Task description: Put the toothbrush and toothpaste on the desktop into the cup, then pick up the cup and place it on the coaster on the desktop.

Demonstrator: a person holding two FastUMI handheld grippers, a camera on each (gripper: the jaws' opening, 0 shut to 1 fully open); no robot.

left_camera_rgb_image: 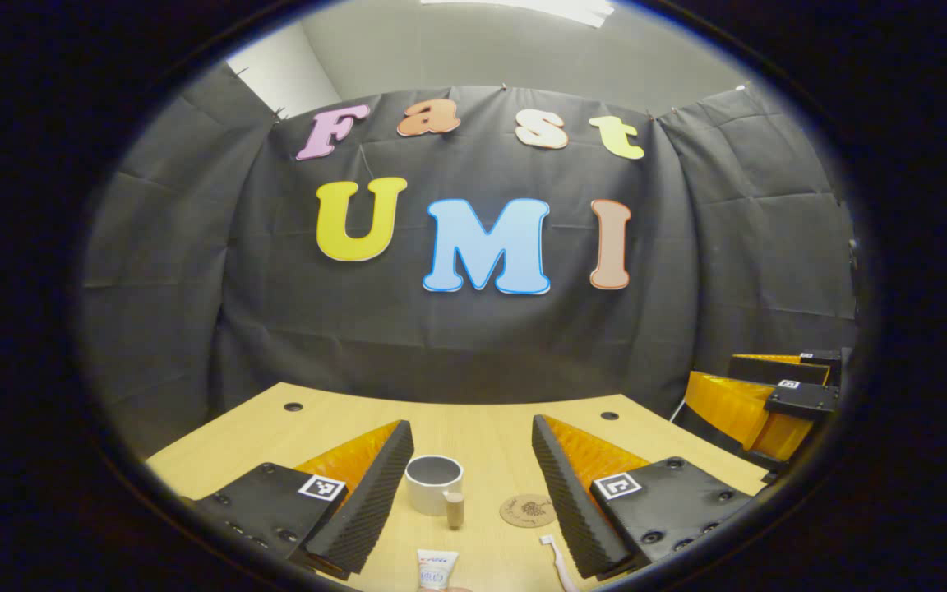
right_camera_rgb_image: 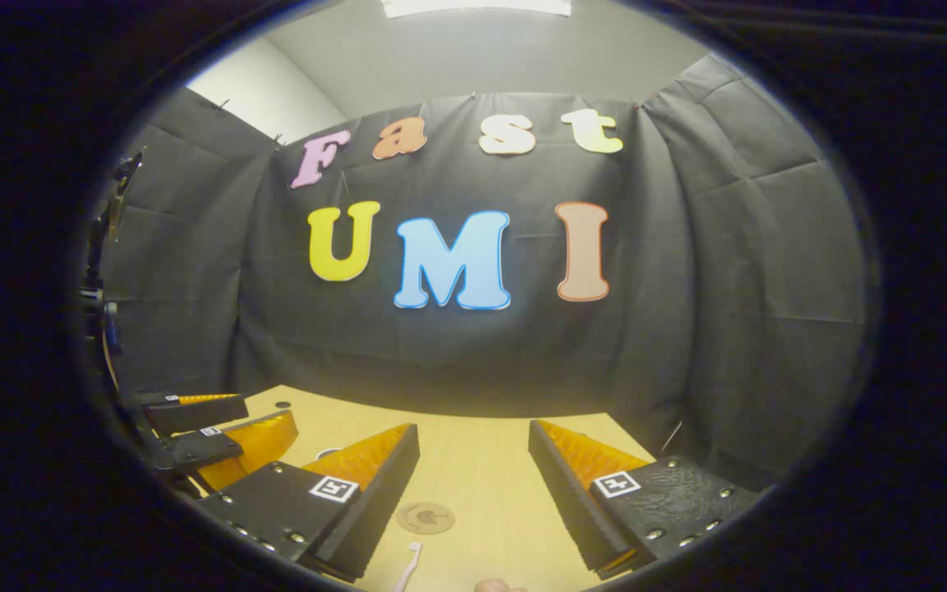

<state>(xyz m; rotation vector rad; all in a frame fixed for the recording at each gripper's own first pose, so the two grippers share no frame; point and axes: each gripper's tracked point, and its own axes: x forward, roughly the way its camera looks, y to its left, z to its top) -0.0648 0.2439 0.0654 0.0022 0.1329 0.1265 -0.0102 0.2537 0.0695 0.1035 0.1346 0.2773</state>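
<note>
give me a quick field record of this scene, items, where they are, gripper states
cup: upright on the desk, empty as far as visible
coaster: flat on the desk, beside the cup, apart from it
toothpaste: lying on the desk, near edge
toothbrush: lying on the desk, near edge
left gripper: open, holding nothing
right gripper: open, holding nothing
task progress: nothing in the cup yet

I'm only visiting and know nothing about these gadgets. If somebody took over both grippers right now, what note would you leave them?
Left gripper: open, empty, held above the desk.
Right gripper: open, empty, also above the desk.
Cup: upright, empty as far as I can see, left of the coaster.
Toothpaste and toothbrush: lying on the desk, nearer than the cup.
Done: nothing yet.
Left: both items into the cup, then the cup onto the coaster.
</note>
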